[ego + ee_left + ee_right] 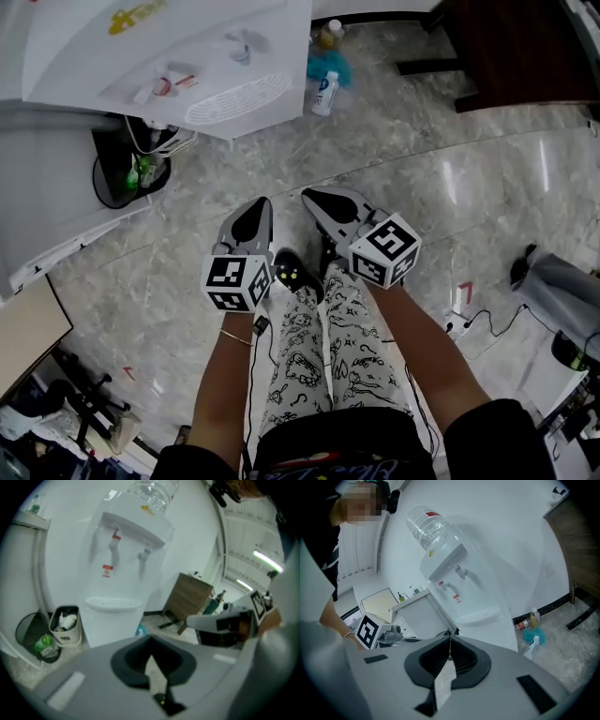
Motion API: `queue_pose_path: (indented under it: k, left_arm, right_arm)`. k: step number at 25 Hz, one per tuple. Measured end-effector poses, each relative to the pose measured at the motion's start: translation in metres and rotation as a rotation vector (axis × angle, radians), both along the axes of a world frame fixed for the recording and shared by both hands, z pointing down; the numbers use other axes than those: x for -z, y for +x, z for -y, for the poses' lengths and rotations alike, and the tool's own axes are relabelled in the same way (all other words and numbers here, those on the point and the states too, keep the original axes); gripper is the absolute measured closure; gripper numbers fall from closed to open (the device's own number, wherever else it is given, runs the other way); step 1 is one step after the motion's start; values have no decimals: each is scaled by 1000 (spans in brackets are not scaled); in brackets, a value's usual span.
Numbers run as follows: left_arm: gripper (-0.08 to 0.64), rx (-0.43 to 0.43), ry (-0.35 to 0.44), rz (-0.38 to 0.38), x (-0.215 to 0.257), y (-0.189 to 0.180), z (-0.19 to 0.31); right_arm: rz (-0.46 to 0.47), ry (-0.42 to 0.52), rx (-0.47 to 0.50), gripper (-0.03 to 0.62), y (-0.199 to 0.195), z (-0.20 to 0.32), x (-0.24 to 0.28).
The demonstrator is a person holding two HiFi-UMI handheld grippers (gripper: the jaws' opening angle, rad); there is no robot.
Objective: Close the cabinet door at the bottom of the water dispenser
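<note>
Head view: standing well apart from the dispenser (178, 47), holding left gripper (262, 202) and right gripper (308, 195) side by side; door at its base not showing.

Left gripper view: pressing jaws together on nothing, facing the dispenser, bin (65, 625) just beside it.

Right gripper view: likewise clamping on nothing; probably risking knocking the floor bottles (533, 647) when reaching low.

Quick tally: one water dispenser (112, 47), one water jug (152, 491), two taps (115, 543). Two trash bins, a black bin (21, 626) and a beige bin (68, 639). Two bottles (325, 94) on the floor. Two grippers: left gripper (251, 217), right gripper (323, 202).
</note>
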State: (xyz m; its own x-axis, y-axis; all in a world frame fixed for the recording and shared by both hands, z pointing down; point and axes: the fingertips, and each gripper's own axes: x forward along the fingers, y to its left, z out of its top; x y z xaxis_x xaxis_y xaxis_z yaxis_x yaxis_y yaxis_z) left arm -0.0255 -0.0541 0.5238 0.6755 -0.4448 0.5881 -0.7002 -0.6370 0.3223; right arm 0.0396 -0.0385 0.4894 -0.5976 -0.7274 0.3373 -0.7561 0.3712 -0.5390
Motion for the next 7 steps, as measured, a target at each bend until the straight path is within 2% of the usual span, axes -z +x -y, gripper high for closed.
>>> queue_pose_path:
  k: [3,7]
  left_arm:
    - [561,0,10,7,7,-11,-6]
    - [562,42,59,10,22,-30,-9]
  right_arm:
    - [9,5,0,576,-11,-4,7]
    - [59,55,14,576,-32,-15,31]
